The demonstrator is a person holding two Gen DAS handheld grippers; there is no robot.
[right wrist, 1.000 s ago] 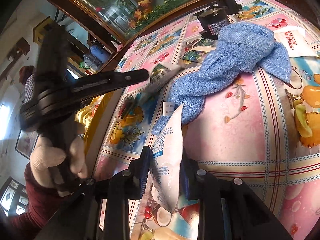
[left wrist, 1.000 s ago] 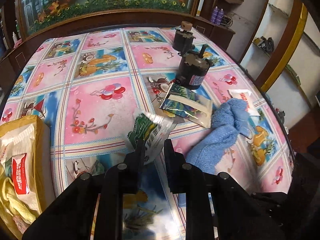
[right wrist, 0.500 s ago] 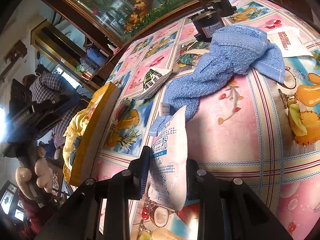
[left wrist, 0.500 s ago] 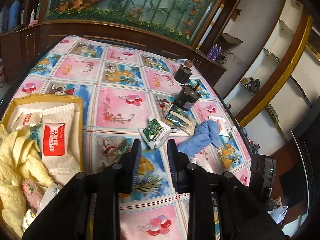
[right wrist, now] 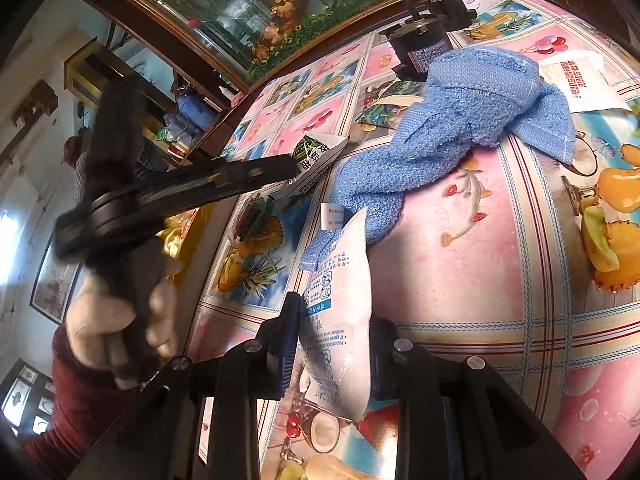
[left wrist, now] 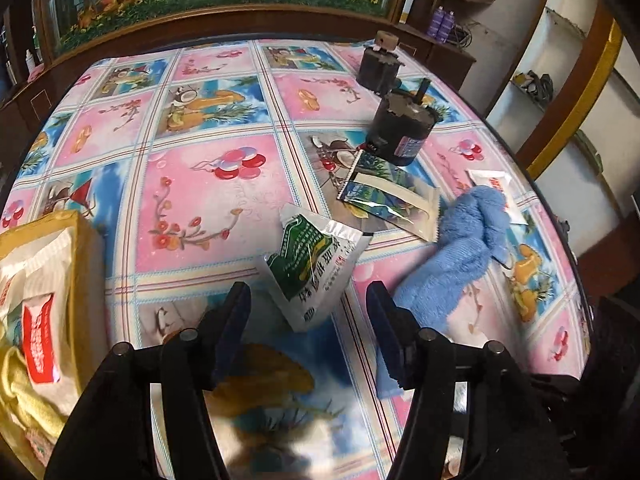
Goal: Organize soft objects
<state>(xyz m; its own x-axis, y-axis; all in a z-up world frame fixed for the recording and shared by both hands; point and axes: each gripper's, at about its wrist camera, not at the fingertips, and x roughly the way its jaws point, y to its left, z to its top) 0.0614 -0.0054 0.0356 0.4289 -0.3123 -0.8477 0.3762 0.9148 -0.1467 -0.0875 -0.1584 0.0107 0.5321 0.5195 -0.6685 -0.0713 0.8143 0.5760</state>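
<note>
Green sachet lies on the tablecloth just ahead of the left gripper, between its wide-open, empty fingers, long axis slanting up-left, while the right gripper farther off pinches a white pouch.

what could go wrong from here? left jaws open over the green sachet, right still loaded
1. Left gripper is open around the green sachet, which sits tilted with one corner up; closing could pinch only that corner and let it slip.
2. Blue towel lies right beside it and may get snagged.
3. Right gripper holds the white pouch by its lower part; it may sag.
</note>
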